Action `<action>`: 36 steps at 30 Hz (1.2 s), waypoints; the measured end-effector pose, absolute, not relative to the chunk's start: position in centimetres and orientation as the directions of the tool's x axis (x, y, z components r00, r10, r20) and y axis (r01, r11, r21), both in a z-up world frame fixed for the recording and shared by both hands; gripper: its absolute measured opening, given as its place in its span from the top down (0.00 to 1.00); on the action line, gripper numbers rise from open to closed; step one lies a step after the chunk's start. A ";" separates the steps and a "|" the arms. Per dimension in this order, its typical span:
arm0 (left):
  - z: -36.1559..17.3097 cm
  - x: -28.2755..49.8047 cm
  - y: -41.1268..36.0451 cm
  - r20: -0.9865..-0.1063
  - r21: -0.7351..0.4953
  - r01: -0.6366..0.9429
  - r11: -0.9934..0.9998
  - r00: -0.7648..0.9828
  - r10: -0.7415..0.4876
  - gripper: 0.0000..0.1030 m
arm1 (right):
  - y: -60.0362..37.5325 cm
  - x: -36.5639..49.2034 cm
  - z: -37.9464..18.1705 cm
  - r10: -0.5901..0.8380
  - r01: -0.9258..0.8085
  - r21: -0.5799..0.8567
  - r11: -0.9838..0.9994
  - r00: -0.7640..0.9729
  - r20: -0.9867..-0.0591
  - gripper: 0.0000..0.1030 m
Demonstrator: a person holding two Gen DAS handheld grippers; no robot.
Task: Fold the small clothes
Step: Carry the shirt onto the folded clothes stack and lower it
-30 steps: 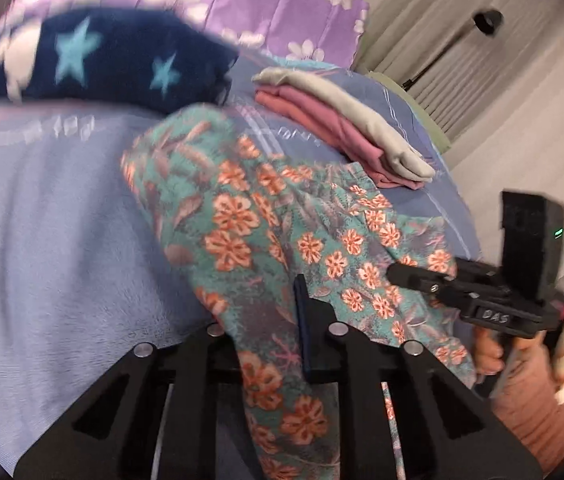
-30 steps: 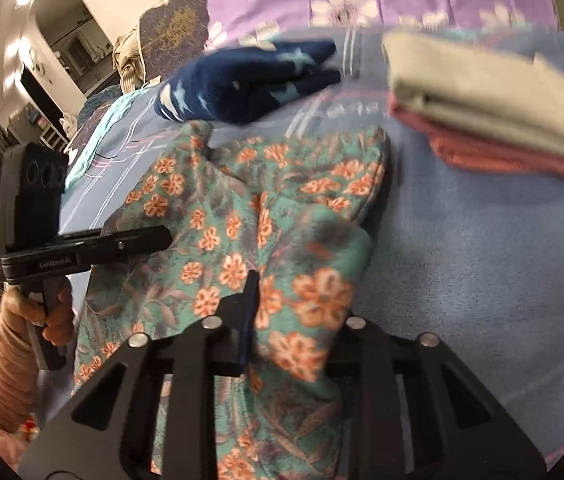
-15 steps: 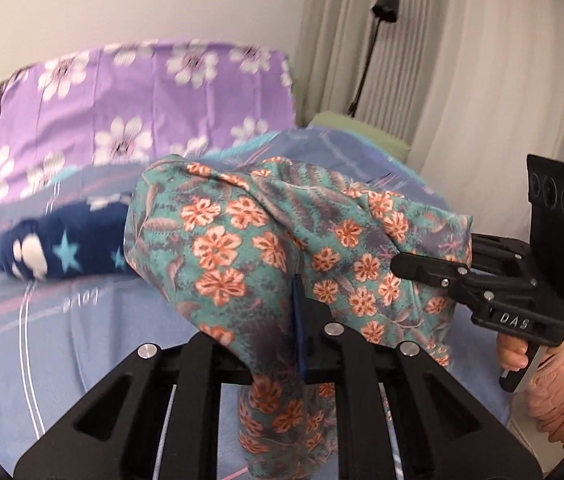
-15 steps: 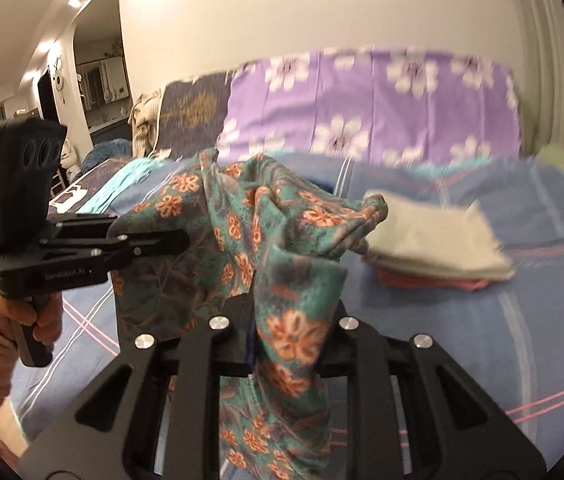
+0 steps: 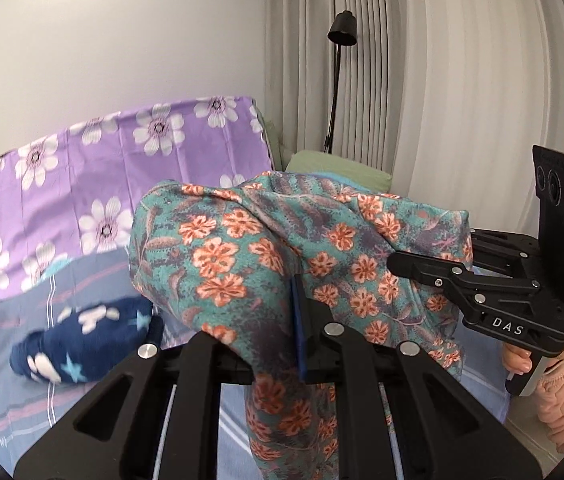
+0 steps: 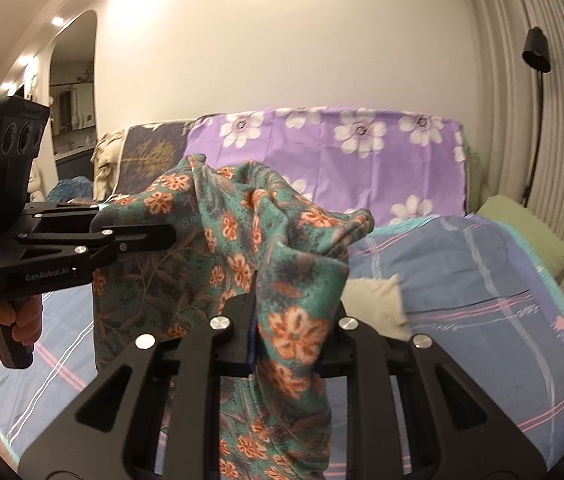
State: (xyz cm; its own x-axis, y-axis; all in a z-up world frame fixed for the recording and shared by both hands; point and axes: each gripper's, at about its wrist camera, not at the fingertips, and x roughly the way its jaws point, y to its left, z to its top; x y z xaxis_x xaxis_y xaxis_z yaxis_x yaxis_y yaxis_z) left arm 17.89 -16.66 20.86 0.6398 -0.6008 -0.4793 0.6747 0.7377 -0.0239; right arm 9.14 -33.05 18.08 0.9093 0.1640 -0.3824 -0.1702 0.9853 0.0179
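A teal garment with orange flowers point(image 5: 242, 264) hangs in the air between both grippers, bunched and draping down. My left gripper point(image 5: 282, 320) is shut on one edge of it, the cloth pinched at the jaws. My right gripper point(image 6: 278, 320) is shut on the other edge of the same garment point(image 6: 242, 248). Each gripper shows in the other's view: the right one point(image 5: 433, 276) at the right side, the left one point(image 6: 138, 240) at the left side, both clamped into the fabric. The pads are hidden by cloth.
Below lies a bed with a blue striped sheet point(image 6: 461, 272). A dark blue star-print garment point(image 5: 82, 344) lies on it, and a folded beige piece point(image 6: 373, 300) shows behind the cloth. A purple flowered cover point(image 6: 341, 160), a green pillow point(image 6: 521, 232), a floor lamp point(image 5: 339, 80) and curtains stand behind.
Both grippers have risen together and lifted the floral garment off the bed; it lay spread on the sheet before and now hangs in the air. The views have tilted up toward the wall.
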 end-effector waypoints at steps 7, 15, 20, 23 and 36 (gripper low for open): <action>23.6 21.2 -21.2 -0.472 0.024 0.677 0.736 0.657 -0.588 0.87 | -36.9 13.2 20.6 0.107 -0.106 0.025 0.994 0.921 -0.375 0.81; 23.0 24.3 -24.8 -0.494 0.023 0.665 0.746 0.657 -0.570 0.87 | -39.9 17.7 19.9 0.074 -0.057 0.054 0.997 0.914 -0.398 0.82; 21.9 27.0 -27.2 -0.532 0.041 0.661 0.749 0.649 -0.544 0.87 | -41.4 20.9 18.1 0.054 -0.025 0.074 0.997 0.902 -0.428 0.82; 21.0 29.0 -28.2 -0.554 0.048 0.654 0.755 0.646 -0.525 0.87 | -42.2 23.3 16.9 0.049 -0.011 0.087 0.996 0.893 -0.446 0.82; 12.0 39.7 -30.0 -0.685 0.167 0.520 0.838 0.672 -0.280 0.39 | -43.7 34.0 8.2 -0.122 0.191 0.071 0.979 0.828 -0.547 0.52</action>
State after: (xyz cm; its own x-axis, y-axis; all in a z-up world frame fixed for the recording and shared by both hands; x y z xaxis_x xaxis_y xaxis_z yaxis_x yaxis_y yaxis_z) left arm 39.75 -29.97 11.97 0.6721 -0.2801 -0.6855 0.5198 0.8378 0.1672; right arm 33.99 -43.72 8.16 0.8282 -0.1224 -0.5469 0.1913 0.9790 0.0706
